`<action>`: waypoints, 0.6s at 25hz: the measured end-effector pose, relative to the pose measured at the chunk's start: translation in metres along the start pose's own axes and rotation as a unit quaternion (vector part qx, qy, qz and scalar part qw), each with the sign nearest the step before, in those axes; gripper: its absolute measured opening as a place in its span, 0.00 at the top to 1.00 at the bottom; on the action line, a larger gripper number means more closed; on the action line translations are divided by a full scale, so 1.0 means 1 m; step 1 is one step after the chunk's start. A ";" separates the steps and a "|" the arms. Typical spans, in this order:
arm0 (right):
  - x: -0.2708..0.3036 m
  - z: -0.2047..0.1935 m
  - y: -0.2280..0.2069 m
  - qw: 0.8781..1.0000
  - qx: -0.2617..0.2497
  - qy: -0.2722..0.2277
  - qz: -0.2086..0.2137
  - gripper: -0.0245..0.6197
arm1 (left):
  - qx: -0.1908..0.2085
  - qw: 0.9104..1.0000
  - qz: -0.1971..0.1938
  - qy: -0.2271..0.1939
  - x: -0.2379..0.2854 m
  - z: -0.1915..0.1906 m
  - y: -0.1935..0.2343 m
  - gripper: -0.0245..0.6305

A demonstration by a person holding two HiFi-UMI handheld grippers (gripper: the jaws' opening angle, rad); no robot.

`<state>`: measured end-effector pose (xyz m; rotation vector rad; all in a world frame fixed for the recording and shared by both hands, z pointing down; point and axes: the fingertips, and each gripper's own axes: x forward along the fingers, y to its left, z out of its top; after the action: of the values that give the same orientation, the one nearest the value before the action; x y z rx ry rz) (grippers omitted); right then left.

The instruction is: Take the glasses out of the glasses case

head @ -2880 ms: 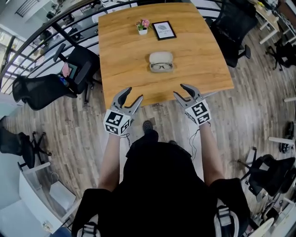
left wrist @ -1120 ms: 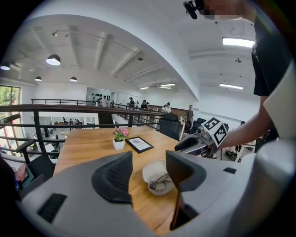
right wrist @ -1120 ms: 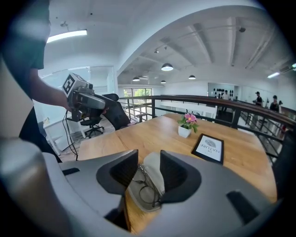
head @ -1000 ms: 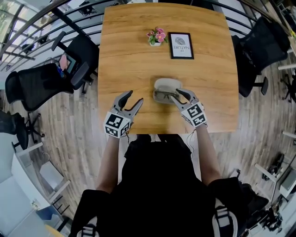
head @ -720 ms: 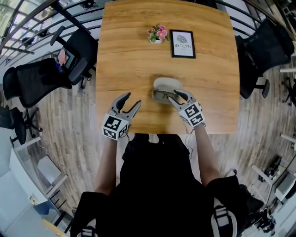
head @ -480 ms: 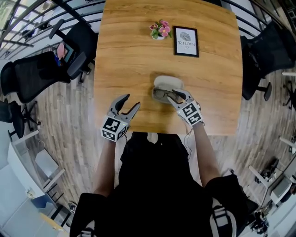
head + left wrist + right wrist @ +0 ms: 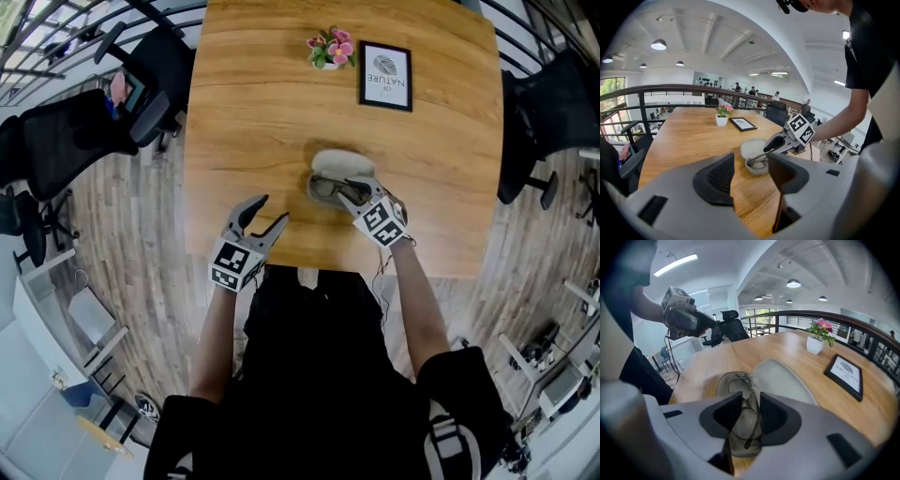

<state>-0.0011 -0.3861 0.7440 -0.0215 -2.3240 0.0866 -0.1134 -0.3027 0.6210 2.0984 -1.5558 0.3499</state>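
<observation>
Our right gripper [image 7: 361, 190] reached down into the open glasses case [image 7: 339, 165] at the middle of the head view, on the wooden table [image 7: 253, 122]. Its jaws had just been closing and stood partly apart, one on either side of the glasses [image 7: 330, 188]. The glasses lay in the case's lower half, with the lid tipped back behind them. We could not see the pads pressing the frame. Our left gripper [image 7: 272, 210] hovered at the lower left of the case, over the table's near edge, jaws apart with nothing between them. Toward the top of the frame stood a small flower pot [image 7: 328, 49] and, just right of it, a framed picture [image 7: 385, 76].
</observation>
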 end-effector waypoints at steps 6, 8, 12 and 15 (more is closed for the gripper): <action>0.011 -0.001 -0.003 1.000 -0.023 0.014 0.007 0.79 | -0.006 1.000 -0.005 0.003 0.007 -0.004 -0.012 0.59; 0.016 -0.002 -0.002 0.999 -0.038 0.023 0.011 0.81 | -0.009 1.000 -0.004 0.004 0.008 -0.007 -0.013 0.59; 0.024 -0.004 -0.003 0.998 -0.046 0.035 0.015 0.85 | -0.015 1.000 0.002 0.005 0.007 -0.009 -0.010 0.59; 0.027 -0.005 -0.004 0.998 -0.040 0.037 0.017 0.89 | -0.019 1.000 0.007 0.005 0.005 -0.010 -0.006 0.59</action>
<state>-0.0156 -0.3886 0.7677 -0.1037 -2.2517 0.0090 -0.1053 -0.3001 0.6307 2.0552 -1.5606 0.3324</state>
